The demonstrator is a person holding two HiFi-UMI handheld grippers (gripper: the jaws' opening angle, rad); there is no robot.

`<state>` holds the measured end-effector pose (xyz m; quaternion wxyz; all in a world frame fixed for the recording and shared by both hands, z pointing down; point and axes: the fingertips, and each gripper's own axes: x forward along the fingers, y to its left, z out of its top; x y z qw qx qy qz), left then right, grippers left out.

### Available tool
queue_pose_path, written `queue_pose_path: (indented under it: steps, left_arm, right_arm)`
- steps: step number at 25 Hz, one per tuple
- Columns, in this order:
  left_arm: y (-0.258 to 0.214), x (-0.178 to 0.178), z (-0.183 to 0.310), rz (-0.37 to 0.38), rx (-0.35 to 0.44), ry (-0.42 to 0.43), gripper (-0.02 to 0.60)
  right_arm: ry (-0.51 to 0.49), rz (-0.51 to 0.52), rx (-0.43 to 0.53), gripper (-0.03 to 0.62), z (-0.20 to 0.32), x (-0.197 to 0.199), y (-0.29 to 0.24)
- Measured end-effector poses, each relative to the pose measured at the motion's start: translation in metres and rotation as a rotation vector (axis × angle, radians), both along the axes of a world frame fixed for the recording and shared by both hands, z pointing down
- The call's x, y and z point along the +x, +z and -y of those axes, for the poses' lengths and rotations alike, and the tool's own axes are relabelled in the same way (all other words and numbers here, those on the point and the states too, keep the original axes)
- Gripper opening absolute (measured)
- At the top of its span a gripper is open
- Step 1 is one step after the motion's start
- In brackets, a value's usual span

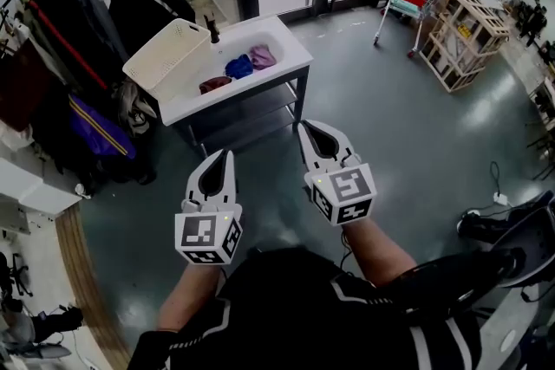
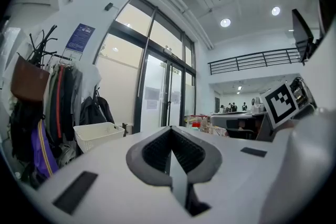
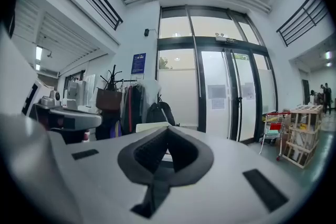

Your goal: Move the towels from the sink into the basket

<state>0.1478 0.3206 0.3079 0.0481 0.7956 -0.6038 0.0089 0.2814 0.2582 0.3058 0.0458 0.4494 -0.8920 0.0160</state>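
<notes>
Cloth towels [image 1: 250,62], three of them, lie crumpled in the basin of a white sink [image 1: 290,48] across the room. A dark red towel [image 1: 214,84] is nearest the basket. A blue towel [image 1: 238,67] is in the middle and a pink towel [image 1: 262,56] is at the far end. Each sits close beside the next. A white mesh basket [image 1: 169,55] rests tilted at the sink's left end, just beside a black tap [image 1: 213,32].

The person stands well apart from the sink, on a grey floor [image 1: 408,143], holding both tools out in front. The left gripper [image 1: 227,155] has its jaws pressed together with nothing between them. The right gripper [image 1: 303,128] is the same, jaws fully together and empty. Neither is near the towels.

The towels look small, light and limp. They will likely sag and trail once lifted. A pinch on a raised fold or bunched ridge at the top of a heap should bite better than a flat edge. Taking the middle of the bundle should keep loose ends from dragging over the sink rim. I cannot tell whether they are wet; if so, they will hang heavier and may cling to the basin. Nothing here seems fragile, so a firm squeeze does no harm. The dark red towel looks the easiest first pick, being closest to the basket.
</notes>
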Motion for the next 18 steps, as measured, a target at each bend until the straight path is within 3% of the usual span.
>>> queue_pose_path:
  steps: [18]
  left_arm:
    - [0.006, -0.038, -0.001, -0.013, -0.002, 0.078, 0.002]
  right_arm:
    - [0.019, 0.004, -0.021, 0.003, 0.001, -0.045, 0.007]
